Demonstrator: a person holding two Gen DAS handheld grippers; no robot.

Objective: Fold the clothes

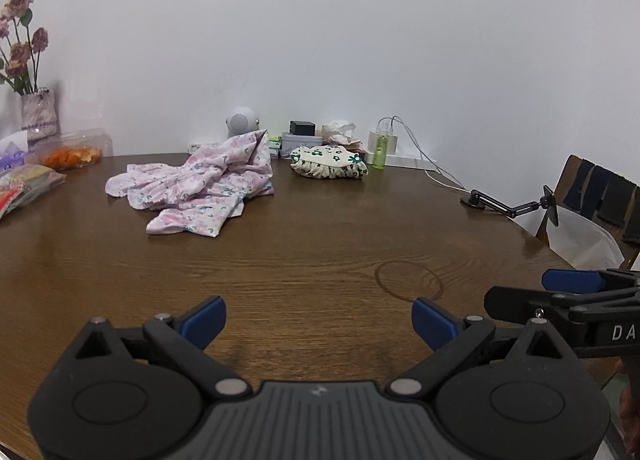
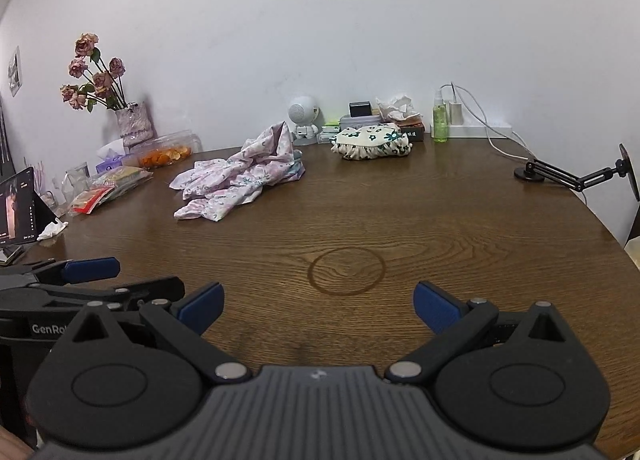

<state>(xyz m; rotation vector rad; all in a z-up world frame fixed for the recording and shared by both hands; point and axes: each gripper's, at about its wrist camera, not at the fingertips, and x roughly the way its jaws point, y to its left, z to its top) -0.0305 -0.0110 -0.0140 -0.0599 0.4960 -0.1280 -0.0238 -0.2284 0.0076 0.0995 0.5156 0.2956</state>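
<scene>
Left gripper (image 1: 319, 322) and right gripper (image 2: 318, 306) both hang over the near part of the wooden table (image 2: 460, 220), jaws spread wide, nothing held. The floral garment (image 1: 200, 184) lies crumpled at the far side, well apart from both, left of a patterned pouch (image 2: 372, 142).

Pink floral garment (image 1: 198, 184), brown wood-grain table (image 1: 320, 244), perhaps cream-and-green pouch (image 1: 329, 161).
</scene>
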